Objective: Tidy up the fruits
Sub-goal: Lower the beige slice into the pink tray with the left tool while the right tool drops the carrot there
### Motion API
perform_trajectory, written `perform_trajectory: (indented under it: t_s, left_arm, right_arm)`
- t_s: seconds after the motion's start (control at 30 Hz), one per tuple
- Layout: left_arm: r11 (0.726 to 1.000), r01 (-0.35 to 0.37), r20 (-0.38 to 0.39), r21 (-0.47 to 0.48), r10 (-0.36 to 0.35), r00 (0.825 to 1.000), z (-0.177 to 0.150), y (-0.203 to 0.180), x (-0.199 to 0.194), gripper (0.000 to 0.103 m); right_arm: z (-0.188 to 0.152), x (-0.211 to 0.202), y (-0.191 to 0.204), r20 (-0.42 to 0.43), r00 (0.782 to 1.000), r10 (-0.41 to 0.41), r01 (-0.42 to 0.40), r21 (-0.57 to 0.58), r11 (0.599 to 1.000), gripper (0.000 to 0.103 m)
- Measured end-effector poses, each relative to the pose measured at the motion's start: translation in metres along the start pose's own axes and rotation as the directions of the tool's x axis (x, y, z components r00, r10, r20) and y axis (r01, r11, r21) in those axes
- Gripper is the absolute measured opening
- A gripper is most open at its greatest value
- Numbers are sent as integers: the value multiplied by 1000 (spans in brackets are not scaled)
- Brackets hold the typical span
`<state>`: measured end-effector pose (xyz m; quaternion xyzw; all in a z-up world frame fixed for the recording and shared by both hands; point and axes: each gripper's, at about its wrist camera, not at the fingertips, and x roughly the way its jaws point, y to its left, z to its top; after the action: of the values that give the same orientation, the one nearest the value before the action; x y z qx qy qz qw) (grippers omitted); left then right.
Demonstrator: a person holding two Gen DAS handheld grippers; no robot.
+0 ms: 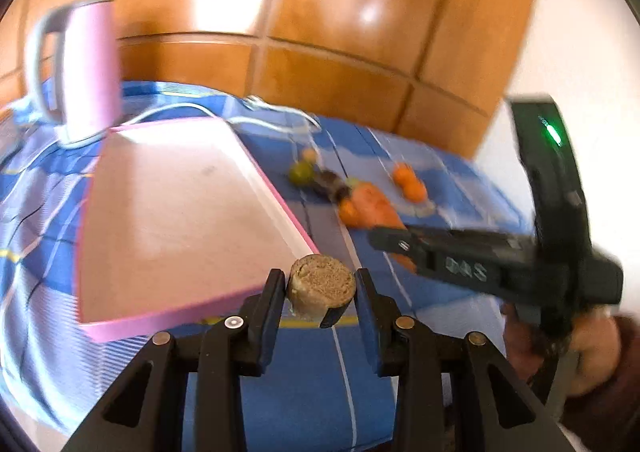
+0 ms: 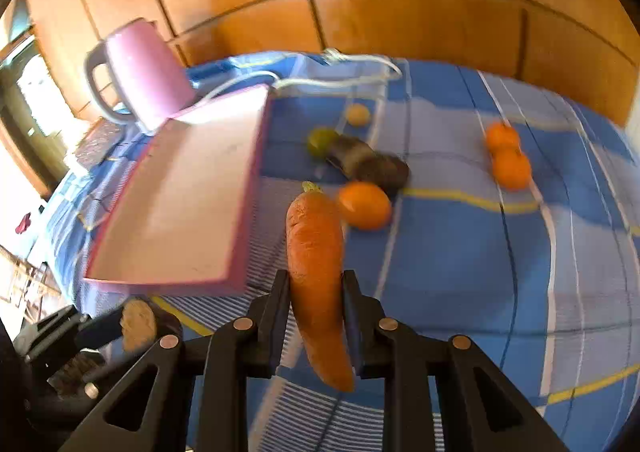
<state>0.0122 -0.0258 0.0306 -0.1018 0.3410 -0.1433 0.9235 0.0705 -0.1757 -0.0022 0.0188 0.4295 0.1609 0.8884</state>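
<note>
**Both jaws loaded, tray still bare**

Currently the largest thing in view is the surface (image 2: 480, 272), covered by a blue checked cloth, with wood panelling behind it. On it, left of centre, lies the pink tray (image 1: 168, 211); its floor shows nothing inside in either view. Behind the tray stands a pink kettle (image 1: 90, 67), its white cord (image 2: 332, 81) trailing across the cloth.

Left gripper (image 1: 322, 284): jaws nearly closed, clamped on a short brown chunk (image 1: 322, 286) with a cut, grainy face. What it is I cannot tell. It hangs just off the tray's near corner, clear of the cloth.

Right gripper (image 2: 316, 288): jaws closed tight on a carrot (image 2: 316, 252), gripped about mid-length, leafy end pointing away, tip hanging below the jaws. It sits beside the tray's right edge, not over it.

Left on the cloth, right of the tray:
- a dark lump (image 2: 368, 163), possibly avocado, blurred
- an orange (image 2: 364, 205) touching that lump
- two oranges (image 2: 506, 155) touching each other, well apart to the right
- a green fruit (image 2: 322, 141) against the lump's far end
- a small yellow fruit (image 2: 357, 114) behind it

Progress judgement: early. Nothing placed yet; two items picked, neither delivered. Six pieces remain loose, assuming the tray is the destination.
</note>
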Motion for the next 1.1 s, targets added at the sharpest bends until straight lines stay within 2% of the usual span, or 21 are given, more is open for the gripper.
perform_trajectory:
  t_s: [0.13,0.2,0.33,0.43,0.5,0.57,0.63,0.73,0.8,0.83,1.0,1.1]
  left_arm:
    - [994,-89,50,-59,92,995,20,21,-16,35]
    - [988,-130,48,-89,135,990,28,34,-16,35]
    - [955,-202,10,-215,209,978,36,76,-10,36]
    - [933,-248,-33,-259,249,968,38,105,-1,36]
    - [926,-254,-51,-280,250,967,37,116,5,36]
    - [919,-235,-61,-316,227,972,35,126,7,39]
    - [915,-217,-70,-340,206,976,34,131,11,50]
    - [915,-203,-75,-349,189,979,35,132,13,51]
    - [918,-216,-85,-333,199,976,36,132,11,51]
    - [918,-219,-87,-330,201,976,36,132,8,51]
    - [935,-231,-85,-271,216,973,37,136,-4,51]
    - [933,-241,-56,-269,235,970,37,141,-17,51]
  right_arm:
    - [12,-18,10,51,997,55,-55,6,998,25]
    - [16,-16,20,55,995,77,-78,10,997,25]
    - [24,-1,41,50,992,114,-114,12,993,25]
    - [35,20,58,21,981,194,-195,42,980,25]
    - [38,31,64,-5,974,225,-225,65,972,26]
    - [38,38,68,-19,976,218,-215,86,973,30]
    - [38,38,67,-27,981,190,-186,104,977,35]
    - [36,35,63,-30,991,130,-125,130,983,37]
    - [34,39,59,-60,997,53,-44,147,988,37]
    - [33,43,53,-75,996,42,-29,167,986,37]
    - [27,52,45,-94,994,47,-24,233,972,40]
    - [28,57,49,-103,990,94,-64,265,962,46]
